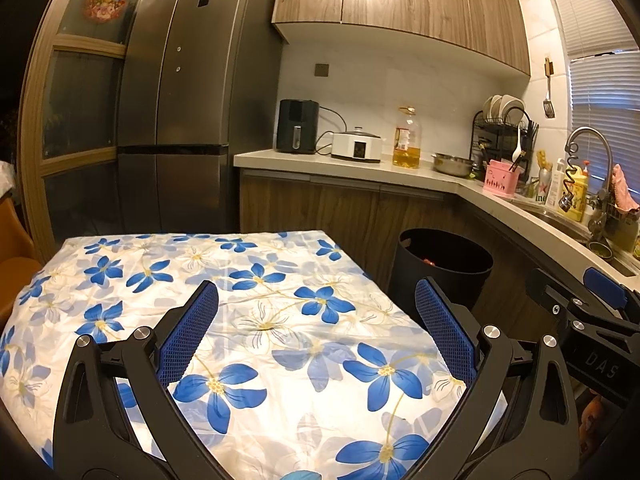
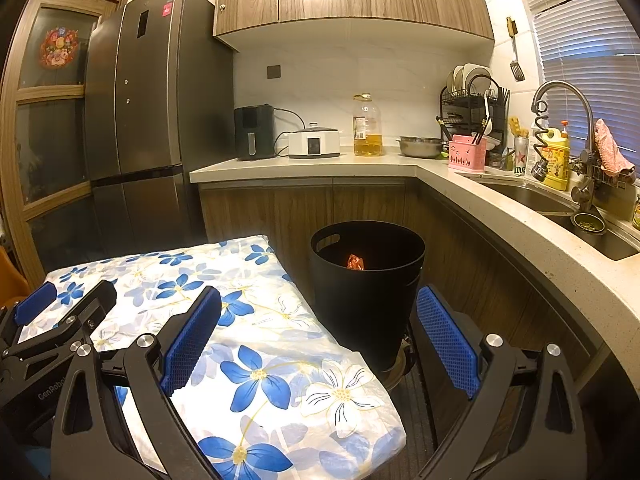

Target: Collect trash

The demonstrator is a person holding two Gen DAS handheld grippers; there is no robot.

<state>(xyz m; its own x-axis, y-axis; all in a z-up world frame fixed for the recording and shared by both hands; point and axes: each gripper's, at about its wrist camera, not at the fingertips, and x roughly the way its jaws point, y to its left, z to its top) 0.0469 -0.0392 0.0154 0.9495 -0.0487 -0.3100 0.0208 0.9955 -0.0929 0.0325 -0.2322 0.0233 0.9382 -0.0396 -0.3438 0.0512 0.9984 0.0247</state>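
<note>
Starting at the left, the left tongs [image 1: 316, 332] are hovering over the flowered cloth [image 1: 248, 320] that is covering the near counter, blue pads spread wide and gripping nothing; nothing is lying on the cloth within view. Just to their right the right tongs [image 2: 318, 340] are hanging over the cloth's right edge, likewise spread wide and empty, and are pointing toward the black bin [image 2: 366, 284] standing on the floor beside the counter. The one piece of trash visible, a crumpled orange wrapper [image 2: 355, 262], is sitting inside that bin, so the collecting appears to be done or nearly so, as far as these views are showing. Farther right, the long kitchen counter [image 2: 480, 196] is carrying a pink caddy [image 2: 467, 154], bottles and a sink. The likely risks from here are a lowered pad snagging the loose, wrinkled cloth and dragging it off the edge, or the right tongs swinging into the bin's rim and tipping it, since it is standing close to the counter's corner. The bin's bottom is lying in shadow, so whatever else it is holding cannot be told; the near part of the cloth is being hidden behind the tongs' black frames, and the floor around the bin is mostly cut off.
</note>
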